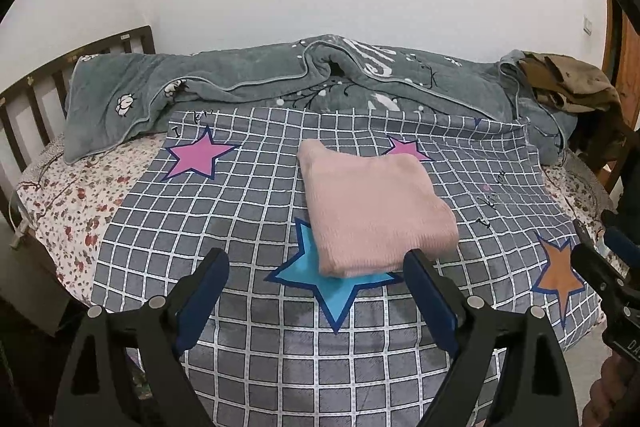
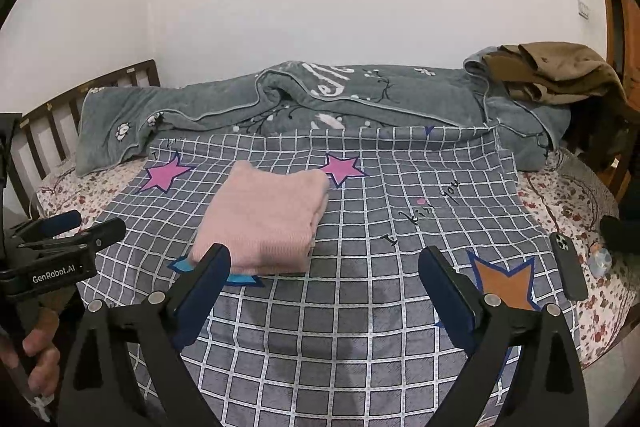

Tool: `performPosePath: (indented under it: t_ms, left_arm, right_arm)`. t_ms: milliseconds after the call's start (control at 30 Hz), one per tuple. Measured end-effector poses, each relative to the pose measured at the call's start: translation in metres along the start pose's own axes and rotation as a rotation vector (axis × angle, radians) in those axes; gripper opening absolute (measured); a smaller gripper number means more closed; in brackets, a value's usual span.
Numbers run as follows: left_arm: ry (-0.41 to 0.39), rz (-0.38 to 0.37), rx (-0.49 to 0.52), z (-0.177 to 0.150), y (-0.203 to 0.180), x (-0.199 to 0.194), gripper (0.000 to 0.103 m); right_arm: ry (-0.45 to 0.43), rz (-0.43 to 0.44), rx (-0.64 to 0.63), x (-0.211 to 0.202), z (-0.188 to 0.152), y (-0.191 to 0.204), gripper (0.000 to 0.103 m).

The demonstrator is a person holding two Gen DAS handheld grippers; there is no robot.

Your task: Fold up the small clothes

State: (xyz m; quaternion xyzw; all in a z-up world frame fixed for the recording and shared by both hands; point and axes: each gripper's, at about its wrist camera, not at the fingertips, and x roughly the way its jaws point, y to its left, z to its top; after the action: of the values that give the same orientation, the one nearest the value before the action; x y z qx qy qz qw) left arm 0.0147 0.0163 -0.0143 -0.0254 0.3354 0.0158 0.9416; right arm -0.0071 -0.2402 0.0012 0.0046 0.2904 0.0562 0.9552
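A pink knit garment [image 1: 372, 207] lies folded into a neat rectangle on the grey checked cloth with stars [image 1: 248, 211]; it also shows in the right wrist view [image 2: 264, 219]. My left gripper [image 1: 316, 259] is open and empty, hovering just in front of the garment's near edge. My right gripper [image 2: 324, 255] is open and empty, to the right of the garment over the checked cloth [image 2: 360, 307]. The left gripper also shows at the left edge of the right wrist view [image 2: 76, 227], held by a hand.
A rumpled grey-green quilt [image 1: 280, 83] lies along the back of the bed. Brown clothing [image 2: 560, 71] is piled at the back right. A dark phone [image 2: 568, 263] lies on the floral sheet [image 2: 580, 219] at the right. A wooden headboard [image 1: 36, 95] stands at the left.
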Motion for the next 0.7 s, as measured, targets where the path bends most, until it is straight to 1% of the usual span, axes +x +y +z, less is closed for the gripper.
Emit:
performPosePath:
  t_ms: [700]
  left_arm:
    - [-0.015, 0.002, -0.002, 0.0008, 0.0053, -0.0063, 0.088]
  right_arm:
    - [-0.009, 0.008, 0.008, -0.0043, -0.0002, 0.0026, 0.094]
